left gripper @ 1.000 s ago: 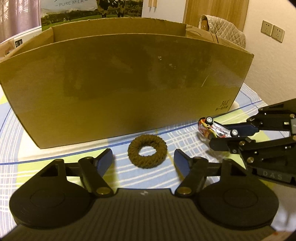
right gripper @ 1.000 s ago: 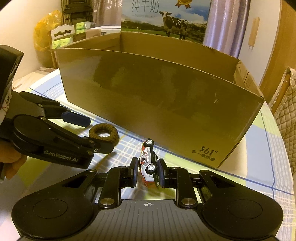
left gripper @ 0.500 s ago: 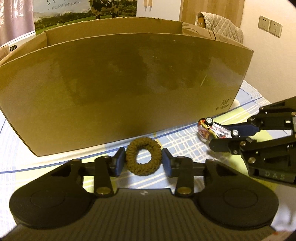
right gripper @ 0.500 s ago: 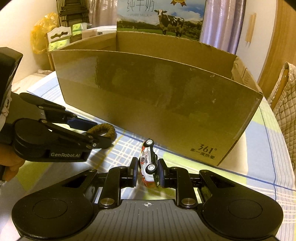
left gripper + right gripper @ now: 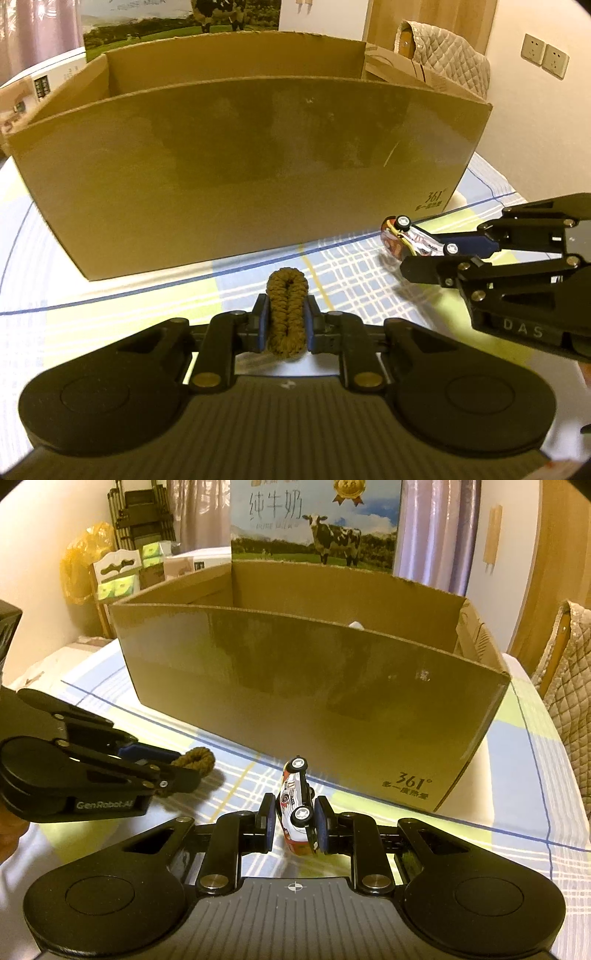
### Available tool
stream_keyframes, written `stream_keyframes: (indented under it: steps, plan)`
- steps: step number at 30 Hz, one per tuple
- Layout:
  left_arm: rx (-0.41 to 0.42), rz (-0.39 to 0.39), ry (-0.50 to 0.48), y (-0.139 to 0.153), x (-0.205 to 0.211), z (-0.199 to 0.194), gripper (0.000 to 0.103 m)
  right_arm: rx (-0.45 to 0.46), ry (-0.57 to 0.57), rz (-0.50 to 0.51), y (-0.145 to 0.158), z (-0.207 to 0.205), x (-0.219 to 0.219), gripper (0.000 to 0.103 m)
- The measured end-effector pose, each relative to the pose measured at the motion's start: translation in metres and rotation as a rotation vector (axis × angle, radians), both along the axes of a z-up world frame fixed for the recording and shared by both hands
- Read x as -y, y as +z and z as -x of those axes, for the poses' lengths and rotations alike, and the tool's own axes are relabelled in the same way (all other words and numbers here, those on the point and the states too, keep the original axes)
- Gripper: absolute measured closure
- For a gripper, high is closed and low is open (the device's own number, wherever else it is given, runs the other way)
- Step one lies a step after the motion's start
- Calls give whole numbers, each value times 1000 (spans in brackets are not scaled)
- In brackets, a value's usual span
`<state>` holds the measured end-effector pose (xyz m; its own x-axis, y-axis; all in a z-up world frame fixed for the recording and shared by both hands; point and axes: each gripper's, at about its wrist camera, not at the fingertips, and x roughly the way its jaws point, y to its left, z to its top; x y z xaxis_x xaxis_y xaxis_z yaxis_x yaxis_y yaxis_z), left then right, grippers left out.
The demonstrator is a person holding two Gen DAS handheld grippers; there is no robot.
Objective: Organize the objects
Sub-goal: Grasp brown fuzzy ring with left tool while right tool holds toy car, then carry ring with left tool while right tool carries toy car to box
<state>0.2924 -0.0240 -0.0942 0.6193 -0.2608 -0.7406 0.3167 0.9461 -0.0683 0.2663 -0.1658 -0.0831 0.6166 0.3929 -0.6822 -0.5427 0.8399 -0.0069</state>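
1. Hair tie (image 5: 287, 314), brown and braided, sits squeezed flat into a narrow loop between the pads of our left gripper (image 5: 286, 322), which is closed tight on it, low over the checked tablecloth (image 5: 351, 273).
2. Ahead of both grippers stands the open cardboard box (image 5: 240, 184), its near wall taller than where we hold things now; we judge both items belong inside.
3. To do this well, we should raise the left gripper straight up until the loop clears the box rim, then move forward and release over the interior.
4. To the right, our right gripper (image 5: 293, 821) grips a small toy car (image 5: 297, 806) on its side, wheels facing right, nose toward the box.
5. We should lift one gripper at a time, since the two sit near each other.
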Motion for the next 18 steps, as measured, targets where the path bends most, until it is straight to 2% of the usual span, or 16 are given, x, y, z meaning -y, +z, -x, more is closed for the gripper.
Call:
stream_keyframes:
  steps: [11, 18]
  plan:
    - [4, 6, 94, 31, -11, 40, 88, -33, -42, -64, 22, 32, 5, 84]
    - [-6, 31, 128, 57, -12, 74, 88, -17, -97, -103, 58, 55, 14, 84]
